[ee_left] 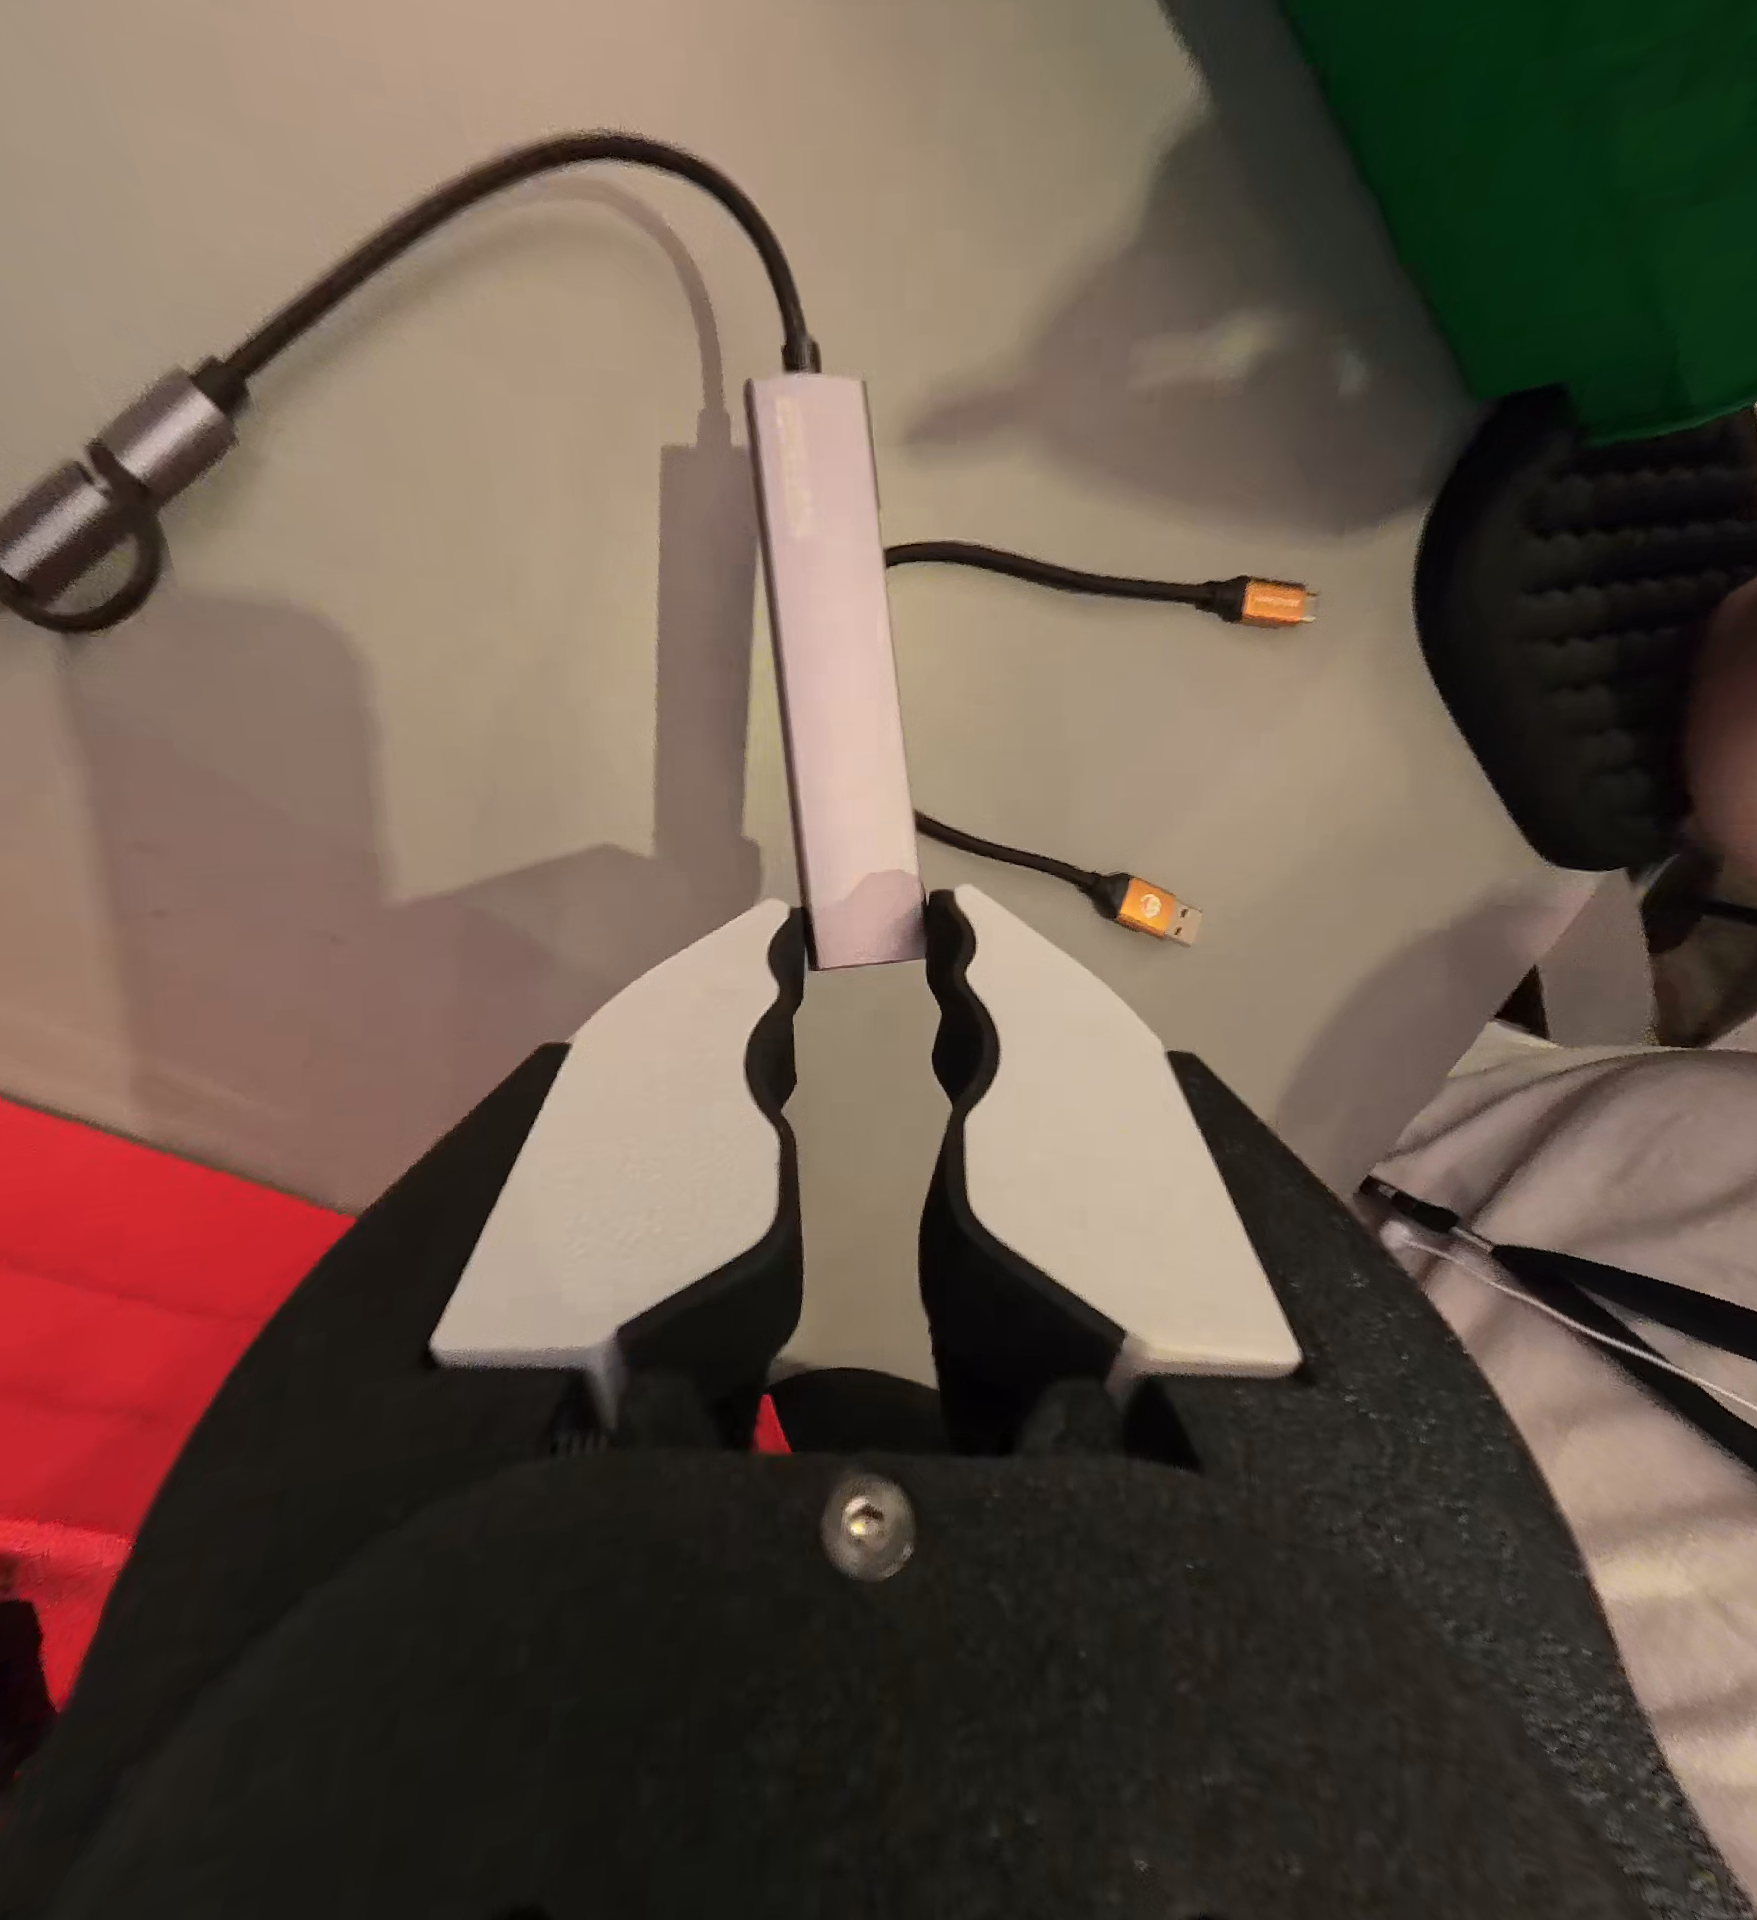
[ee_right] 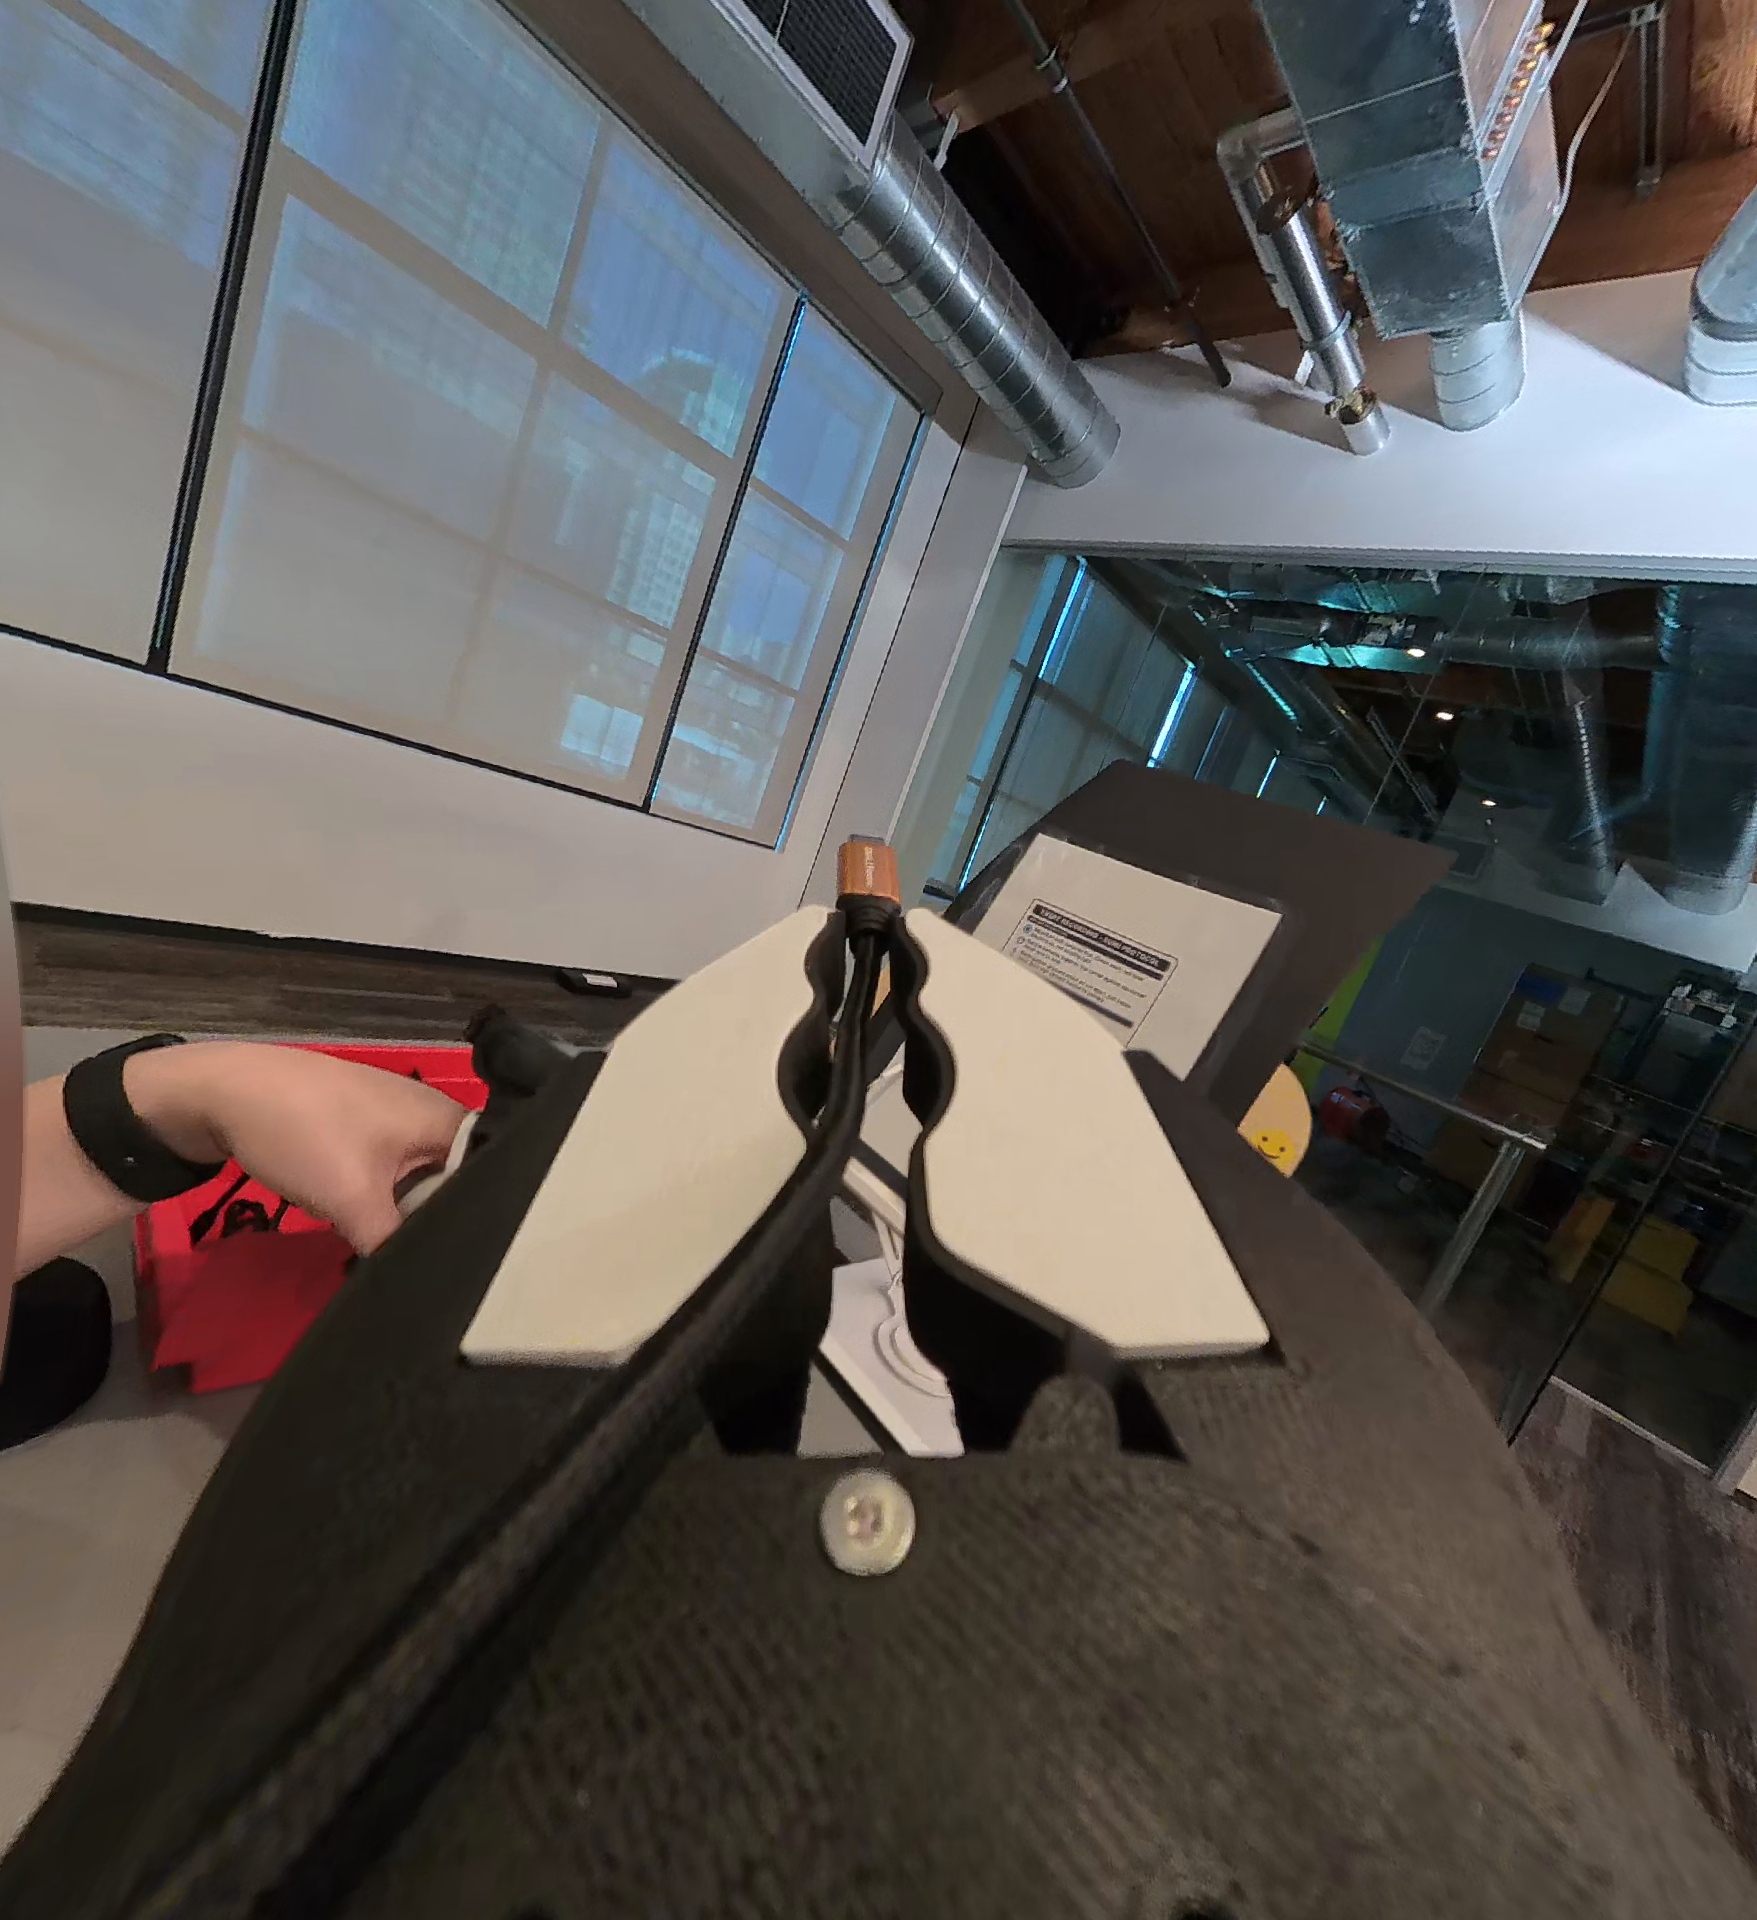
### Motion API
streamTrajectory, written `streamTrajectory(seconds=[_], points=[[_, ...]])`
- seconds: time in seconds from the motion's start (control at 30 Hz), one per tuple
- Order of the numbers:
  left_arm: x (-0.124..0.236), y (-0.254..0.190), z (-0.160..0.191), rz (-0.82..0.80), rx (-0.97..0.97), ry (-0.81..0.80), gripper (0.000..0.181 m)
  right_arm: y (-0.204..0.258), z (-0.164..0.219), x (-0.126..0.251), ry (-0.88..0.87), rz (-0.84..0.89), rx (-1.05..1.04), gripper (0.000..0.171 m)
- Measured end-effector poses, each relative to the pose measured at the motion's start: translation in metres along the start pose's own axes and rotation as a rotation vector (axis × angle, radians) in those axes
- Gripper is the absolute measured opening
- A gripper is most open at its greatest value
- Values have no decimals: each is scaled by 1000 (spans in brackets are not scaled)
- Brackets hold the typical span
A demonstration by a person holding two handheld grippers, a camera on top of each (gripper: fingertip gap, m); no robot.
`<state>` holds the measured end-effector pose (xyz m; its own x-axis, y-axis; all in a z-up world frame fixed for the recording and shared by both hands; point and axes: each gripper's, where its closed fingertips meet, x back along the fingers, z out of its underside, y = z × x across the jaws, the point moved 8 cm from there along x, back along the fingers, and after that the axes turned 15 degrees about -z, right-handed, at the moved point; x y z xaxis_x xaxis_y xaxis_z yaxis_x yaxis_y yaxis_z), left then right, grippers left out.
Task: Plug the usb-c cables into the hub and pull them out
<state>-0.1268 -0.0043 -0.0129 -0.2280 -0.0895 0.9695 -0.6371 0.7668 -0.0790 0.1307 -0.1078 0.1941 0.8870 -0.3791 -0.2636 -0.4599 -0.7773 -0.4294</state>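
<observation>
My left gripper (ee_left: 863, 925) pinches the near end of the hub (ee_left: 832, 665), a slim, smooth grey metal bar that stands up the middle of the frame above the pale matte table (ee_left: 386, 727). The wavy black pads (ee_left: 780, 1018) are closed to the hub's width. The hub's own black lead (ee_left: 500, 208) arcs to the upper left. Two loose orange-collared plugs (ee_left: 1269, 603) (ee_left: 1144, 909) lie right of centre on open tabletop. My right gripper (ee_right: 866, 925) is raised toward the windows (ee_right: 500, 468), clamped nearly shut on a braided black cable (ee_right: 832, 1122), its orange USB-C plug (ee_right: 866, 871) poking just past the tips.
</observation>
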Motion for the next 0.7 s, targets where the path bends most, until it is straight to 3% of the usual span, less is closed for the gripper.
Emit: streamTrajectory(seconds=[0.27,0.57,0.7], points=[[31,13,6,143,74,-167,22,3,15,-21,86,-36,-7,9],[51,29,11,96,123,-275,22,8,30,-40,172,-76,-7,9],[45,31,14,58,133,-218,22,10,34,-44,210,-80,4,9]])
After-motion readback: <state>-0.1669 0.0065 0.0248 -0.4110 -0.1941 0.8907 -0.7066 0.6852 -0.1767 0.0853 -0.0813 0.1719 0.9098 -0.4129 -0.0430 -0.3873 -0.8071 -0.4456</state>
